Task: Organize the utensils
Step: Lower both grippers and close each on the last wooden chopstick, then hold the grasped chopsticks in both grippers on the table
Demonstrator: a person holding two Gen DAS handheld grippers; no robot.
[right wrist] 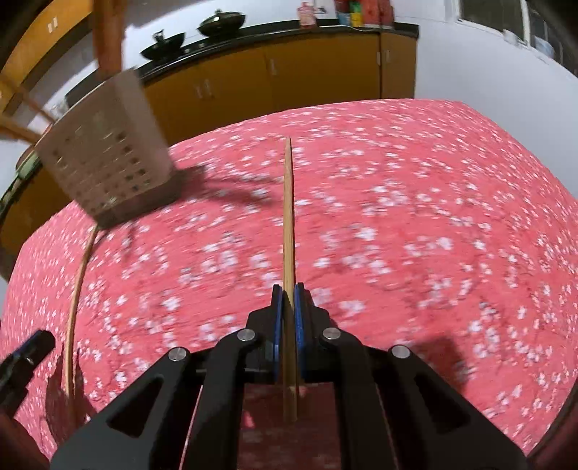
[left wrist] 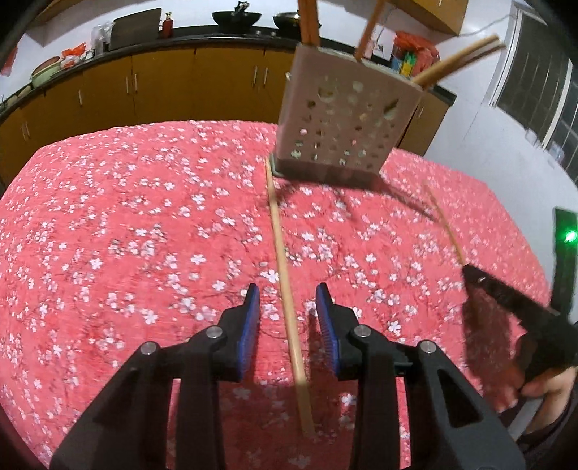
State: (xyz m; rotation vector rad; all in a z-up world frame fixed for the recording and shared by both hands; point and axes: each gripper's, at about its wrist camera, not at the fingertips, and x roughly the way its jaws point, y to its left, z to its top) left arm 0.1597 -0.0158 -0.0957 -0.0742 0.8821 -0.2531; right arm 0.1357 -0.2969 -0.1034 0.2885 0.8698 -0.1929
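Observation:
A beige perforated utensil holder [left wrist: 343, 119] stands at the far side of the table with several wooden chopsticks [left wrist: 455, 61] sticking out; it also shows in the right wrist view [right wrist: 108, 155]. A single chopstick [left wrist: 285, 278] lies on the cloth, running between the fingers of my open left gripper [left wrist: 287, 300], which is low over it. My right gripper [right wrist: 288, 300] is shut on another chopstick [right wrist: 288, 217] that points forward above the table. That gripper [left wrist: 469, 274] and its chopstick [left wrist: 444, 220] show blurred at the right of the left wrist view.
The table carries a red cloth with white blossoms [left wrist: 126, 235]. Behind it runs a counter with yellow cabinets [left wrist: 162, 86], woks [left wrist: 236, 18] and bottles. A window [left wrist: 534, 90] is at the right.

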